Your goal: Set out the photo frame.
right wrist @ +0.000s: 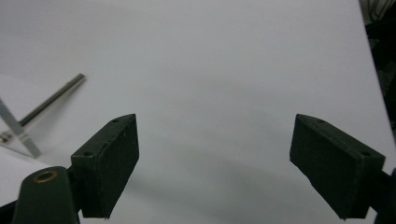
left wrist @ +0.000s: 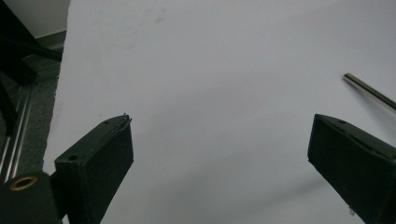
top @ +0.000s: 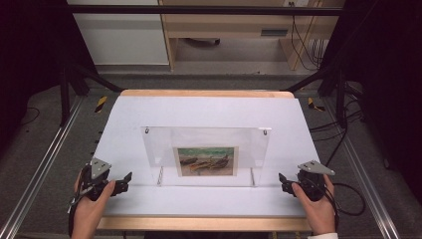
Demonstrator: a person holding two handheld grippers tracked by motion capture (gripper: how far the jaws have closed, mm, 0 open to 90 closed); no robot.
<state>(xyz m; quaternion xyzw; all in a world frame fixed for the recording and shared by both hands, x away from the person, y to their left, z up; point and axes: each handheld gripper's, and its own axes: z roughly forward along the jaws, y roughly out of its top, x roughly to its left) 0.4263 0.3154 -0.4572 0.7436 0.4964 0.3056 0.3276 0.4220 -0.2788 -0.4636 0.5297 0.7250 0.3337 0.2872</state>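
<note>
A clear acrylic picture frame (top: 206,155) stands upright at the centre of the white table (top: 209,112). The left claw (top: 124,182) at 8 o'clock and the right claw (top: 283,182) at 4 o'clock both gape, released, holding nothing.

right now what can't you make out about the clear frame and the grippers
- Painting in the clear frame: too small in the high view to read its details.
- Frame in the left gripper view: cut off by the right edge, one metal leg visible.
- Frame in the right gripper view: cut off by the left edge, corner visible.
- Left gripper and right gripper: jaws partly hidden by the hands in the high view.
</note>
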